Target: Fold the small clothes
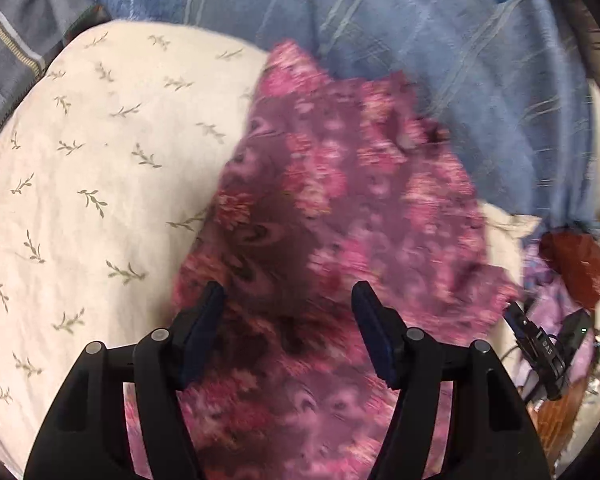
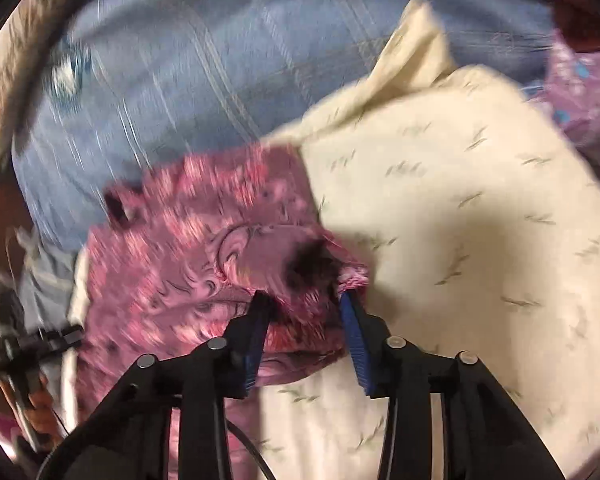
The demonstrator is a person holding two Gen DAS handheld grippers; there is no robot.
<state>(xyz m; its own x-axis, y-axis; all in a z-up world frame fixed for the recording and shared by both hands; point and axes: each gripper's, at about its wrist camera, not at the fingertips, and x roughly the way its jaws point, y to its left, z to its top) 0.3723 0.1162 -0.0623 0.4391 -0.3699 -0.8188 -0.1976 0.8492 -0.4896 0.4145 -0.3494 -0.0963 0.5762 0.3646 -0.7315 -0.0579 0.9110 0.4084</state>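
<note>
Two grippers meet us: our left gripper point(image 1: 288, 300) hovers wide open above the pink floral garment point(image 1: 340, 200) on the cream sheet point(image 1: 80, 160), while our right gripper point(image 2: 302, 300) half-closed, straddles its bunched edge.

The left gripper point(image 1: 288, 300) points steeply downward, its two black fingers spread well apart with the dark blue pads point(image 1: 370, 320) facing each other across a wide gap; nothing is pinched between them. The right gripper point(image 2: 305, 304) also tilts downward, its fingers standing closer together than the left pair. A bunched fold of the purple floral garment point(image 2: 204, 240) sits between its blue ribbed pads point(image 2: 354, 332), the cloth touching the far tips of both fingers; whether the pads actually press it is blurred.
</note>
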